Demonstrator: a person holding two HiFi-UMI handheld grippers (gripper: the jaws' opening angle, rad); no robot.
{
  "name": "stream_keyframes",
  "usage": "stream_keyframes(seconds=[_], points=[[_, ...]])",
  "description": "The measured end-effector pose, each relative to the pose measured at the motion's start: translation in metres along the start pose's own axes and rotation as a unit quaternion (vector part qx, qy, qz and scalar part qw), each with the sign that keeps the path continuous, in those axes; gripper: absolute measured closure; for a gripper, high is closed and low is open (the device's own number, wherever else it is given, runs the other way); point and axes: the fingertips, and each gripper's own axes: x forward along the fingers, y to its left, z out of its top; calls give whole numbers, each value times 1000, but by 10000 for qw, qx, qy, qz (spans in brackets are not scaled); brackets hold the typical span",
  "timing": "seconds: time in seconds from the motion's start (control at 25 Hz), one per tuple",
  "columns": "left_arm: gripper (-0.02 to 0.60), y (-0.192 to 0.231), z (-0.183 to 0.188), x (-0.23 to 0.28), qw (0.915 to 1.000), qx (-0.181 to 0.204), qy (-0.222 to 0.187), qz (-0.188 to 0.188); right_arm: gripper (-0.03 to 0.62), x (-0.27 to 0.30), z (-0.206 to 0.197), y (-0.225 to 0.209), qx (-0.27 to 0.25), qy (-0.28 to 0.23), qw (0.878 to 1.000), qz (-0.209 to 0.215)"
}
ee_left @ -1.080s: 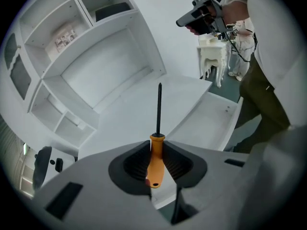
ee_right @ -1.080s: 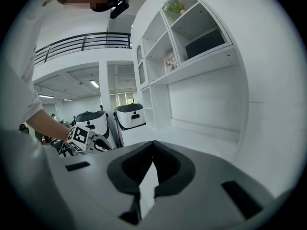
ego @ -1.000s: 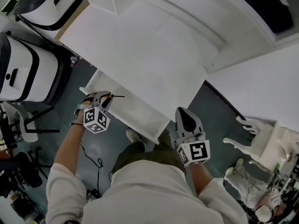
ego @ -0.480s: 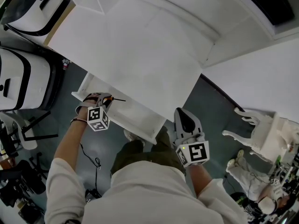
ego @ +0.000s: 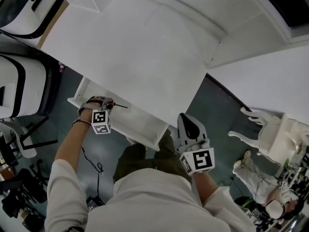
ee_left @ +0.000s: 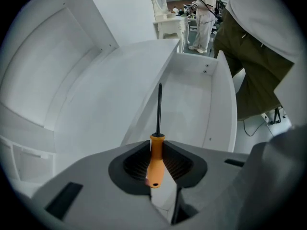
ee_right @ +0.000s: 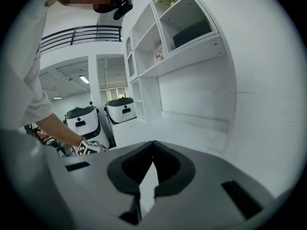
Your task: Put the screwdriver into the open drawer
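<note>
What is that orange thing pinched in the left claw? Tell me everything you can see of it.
It is a small screwdriver: a smooth orange handle, plastic by its look, and a thin, straight, dark metal shaft. The left claw is shut on the handle near its collar, so the shaft sticks straight out ahead of the jaws, over the inside of the open white drawer. As far as shows, only the claw touches it.

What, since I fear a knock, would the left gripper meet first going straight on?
Likely the floor of the open drawer: the screwdriver clamped in the left gripper leads, pointing into it; depth unclear.
</note>
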Motion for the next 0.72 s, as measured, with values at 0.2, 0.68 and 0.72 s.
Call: stream_keyframes(seconds=[0.2,0.68,0.72], points=[[501,-4,-3,19,9993,326,123,-167,591,4,-6,-5,50,70,9999,-60],[502,-16,-9,55,9937,896,366,-567,591,11,-19,-19,175,220,9993,-232],[500,-17,-9,57,9932,922,379,-594,591,12,-20,-20,185,229,9993,-231]])
